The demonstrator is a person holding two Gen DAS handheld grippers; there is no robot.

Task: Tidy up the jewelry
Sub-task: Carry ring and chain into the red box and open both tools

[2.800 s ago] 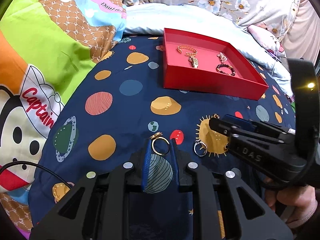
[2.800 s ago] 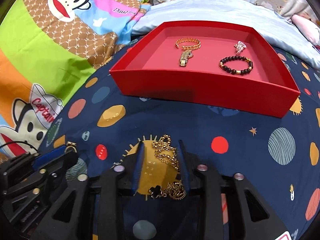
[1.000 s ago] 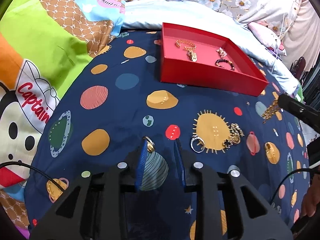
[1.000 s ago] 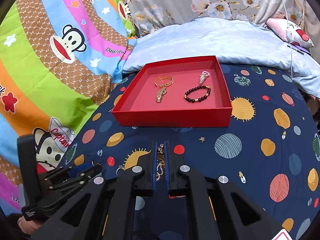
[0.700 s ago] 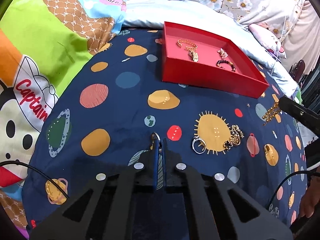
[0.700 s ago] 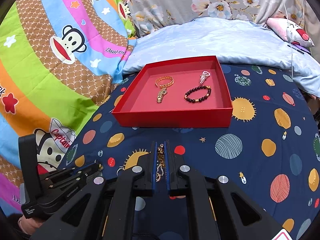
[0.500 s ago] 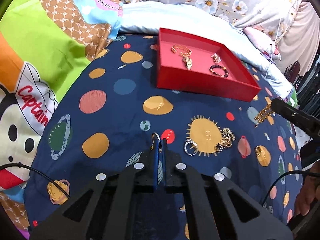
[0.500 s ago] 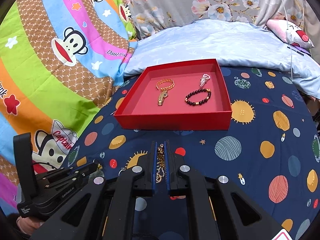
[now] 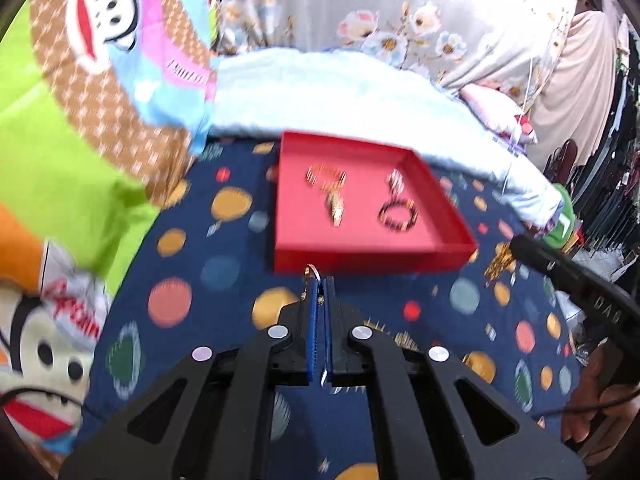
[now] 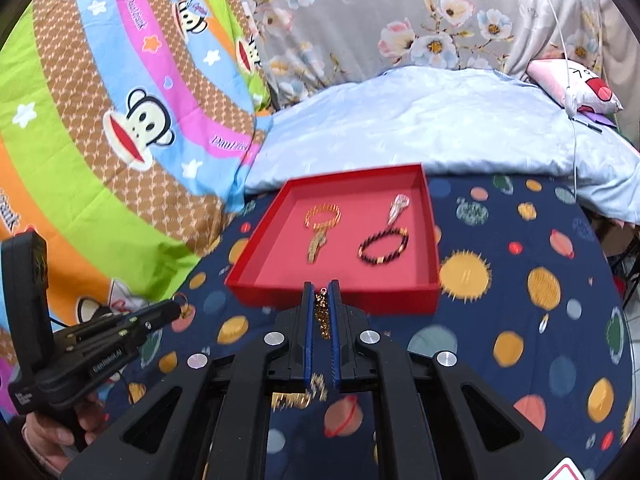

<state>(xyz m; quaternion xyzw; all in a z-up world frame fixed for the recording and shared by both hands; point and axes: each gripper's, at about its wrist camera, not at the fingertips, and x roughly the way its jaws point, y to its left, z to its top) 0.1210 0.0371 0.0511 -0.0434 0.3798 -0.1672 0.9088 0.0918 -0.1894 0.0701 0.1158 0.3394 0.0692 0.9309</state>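
The left gripper [image 9: 319,280] pinches a gold ring [image 9: 311,270] above the planet-print blanket [image 9: 224,240], the right gripper [image 10: 321,285] clamps a gold chain [image 10: 321,314] (its tail dangling below), both just short of the red tray's [image 10: 336,294] near wall.

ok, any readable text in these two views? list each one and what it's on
"DAS": side of the right gripper.
"GenRobot.AI": side of the left gripper, small, likely reading.
"DauFr...": pink stripe of the monkey quilt, ending unclear.
Red script starting "Cap": same quilt, left wrist view, blurred.
White label at the left gripper's back end: too small to read.
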